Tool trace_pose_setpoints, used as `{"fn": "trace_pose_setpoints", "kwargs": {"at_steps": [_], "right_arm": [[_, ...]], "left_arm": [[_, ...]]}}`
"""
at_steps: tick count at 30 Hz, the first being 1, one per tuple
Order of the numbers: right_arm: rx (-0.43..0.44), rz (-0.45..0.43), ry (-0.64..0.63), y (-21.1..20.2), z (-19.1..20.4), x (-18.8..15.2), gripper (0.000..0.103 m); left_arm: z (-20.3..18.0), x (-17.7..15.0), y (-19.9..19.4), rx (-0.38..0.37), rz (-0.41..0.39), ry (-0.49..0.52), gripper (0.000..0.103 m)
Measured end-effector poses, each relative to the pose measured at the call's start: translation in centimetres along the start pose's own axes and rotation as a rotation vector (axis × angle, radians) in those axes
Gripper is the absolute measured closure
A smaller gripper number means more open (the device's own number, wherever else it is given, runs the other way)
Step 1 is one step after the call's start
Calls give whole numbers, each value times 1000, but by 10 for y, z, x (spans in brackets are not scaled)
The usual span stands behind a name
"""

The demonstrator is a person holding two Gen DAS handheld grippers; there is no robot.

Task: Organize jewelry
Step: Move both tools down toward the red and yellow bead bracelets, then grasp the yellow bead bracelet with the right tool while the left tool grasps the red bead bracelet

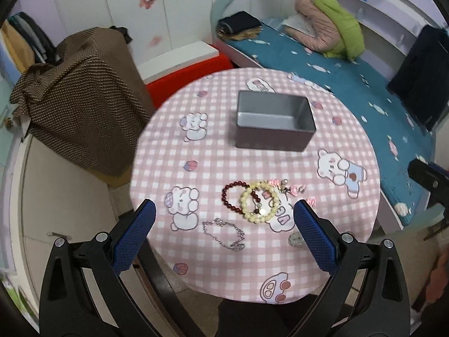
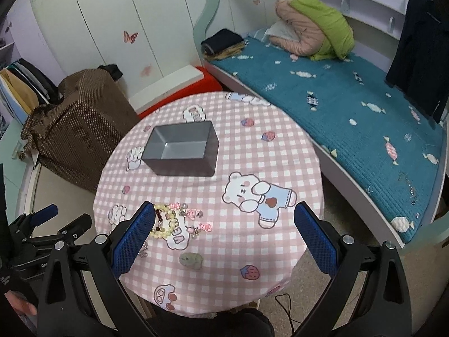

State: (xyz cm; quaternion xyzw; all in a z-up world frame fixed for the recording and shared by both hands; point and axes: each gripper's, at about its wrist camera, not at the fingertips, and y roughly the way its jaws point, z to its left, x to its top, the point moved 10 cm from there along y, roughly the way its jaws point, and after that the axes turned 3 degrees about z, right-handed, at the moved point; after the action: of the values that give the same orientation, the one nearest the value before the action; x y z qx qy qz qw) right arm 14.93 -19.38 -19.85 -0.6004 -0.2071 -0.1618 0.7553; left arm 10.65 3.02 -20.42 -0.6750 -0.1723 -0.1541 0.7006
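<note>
A round table with a pink checked cloth (image 1: 213, 174) (image 2: 280, 157) holds a grey open box (image 1: 273, 119) (image 2: 182, 147), which looks empty. Nearer lie a dark red bead bracelet (image 1: 228, 196), a pale yellow bead bracelet (image 1: 259, 202) (image 2: 162, 233) overlapping it, a pink charm piece (image 1: 291, 189) (image 2: 193, 216), a silver chain (image 1: 224, 233) and a small greenish stone charm (image 1: 296, 238) (image 2: 190, 259). My left gripper (image 1: 224, 213) is open and empty above the jewelry. My right gripper (image 2: 224, 216) is open and empty over the table's near right part.
A bed with a teal cover (image 2: 350, 104) runs along the right, with folded clothes and a green and pink jacket (image 2: 314, 31). A brown cloth-covered box (image 1: 81, 106) and a red and white box (image 1: 190, 67) stand left of the table. A black cable (image 2: 286, 306) lies on the floor.
</note>
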Motion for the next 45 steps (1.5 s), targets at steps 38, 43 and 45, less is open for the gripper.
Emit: {"fn": "trace_pose_setpoints", "kwargs": {"at_steps": [38,43,45], "right_arm": [[48,99,-439,178,120,-46,46],[65,160,-422,190,123,-56,69],[61,174,-427,194,124,-58,74]], "left_arm": [[52,1,169,-221,251,100,6],[43,1,170,-281,304,98,47],[41,0,175,-302,327,107,51]]}}
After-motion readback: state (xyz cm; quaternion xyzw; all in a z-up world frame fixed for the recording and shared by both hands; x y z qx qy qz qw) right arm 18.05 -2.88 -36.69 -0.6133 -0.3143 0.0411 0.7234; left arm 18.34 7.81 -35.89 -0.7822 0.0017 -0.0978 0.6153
